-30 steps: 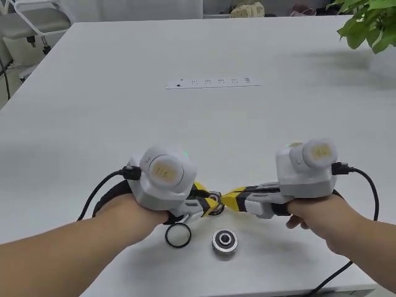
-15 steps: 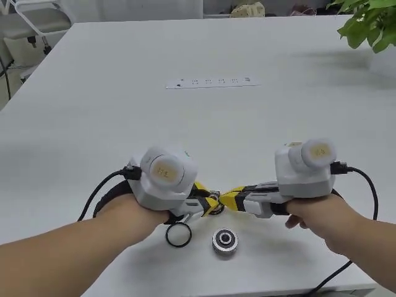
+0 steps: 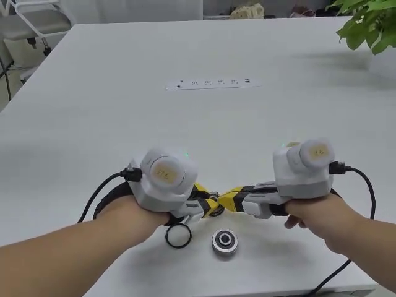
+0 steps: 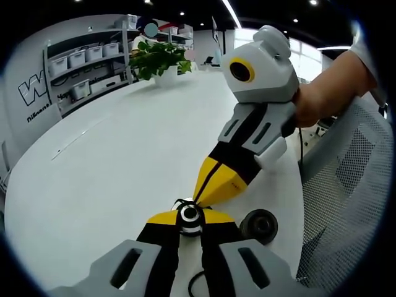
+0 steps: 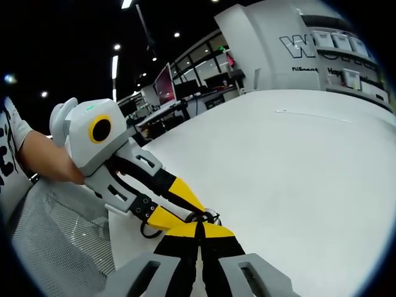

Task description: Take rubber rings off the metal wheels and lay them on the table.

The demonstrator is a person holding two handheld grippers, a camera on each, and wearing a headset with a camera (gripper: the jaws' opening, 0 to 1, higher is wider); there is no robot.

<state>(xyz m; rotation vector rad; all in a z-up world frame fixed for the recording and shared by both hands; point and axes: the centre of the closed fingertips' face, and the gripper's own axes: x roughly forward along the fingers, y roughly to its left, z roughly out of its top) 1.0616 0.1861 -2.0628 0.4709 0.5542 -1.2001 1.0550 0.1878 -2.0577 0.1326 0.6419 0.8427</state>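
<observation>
- Head view showed the left gripper (image 3: 207, 204) and right gripper (image 3: 230, 199) meeting tip to tip low over the tabletop (image 3: 204, 124).
- Left fingers (image 4: 162, 218) clamped a small wheel (image 4: 189, 215).
- Right fingers (image 4: 223, 176), closed narrow, seemingly pinched its rubber ring (image 5: 212, 216).
- A loose ring (image 3: 178, 235) lay by a second wheel (image 3: 224, 241).
- Stripping was under way; next called for pulling the rubber ring clear and laying it down.

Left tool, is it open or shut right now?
Shut. The left tool clamps a small wheel between its yellow jaws, one pressed against each side.

A black rubber ring (image 3: 178, 235) is lying flat on the counter (image 3: 204, 124) beside a metal wheel (image 3: 224, 241); a second wheel (image 3: 214, 203) is sitting clamped in the left claw (image 4: 189, 218).
</observation>
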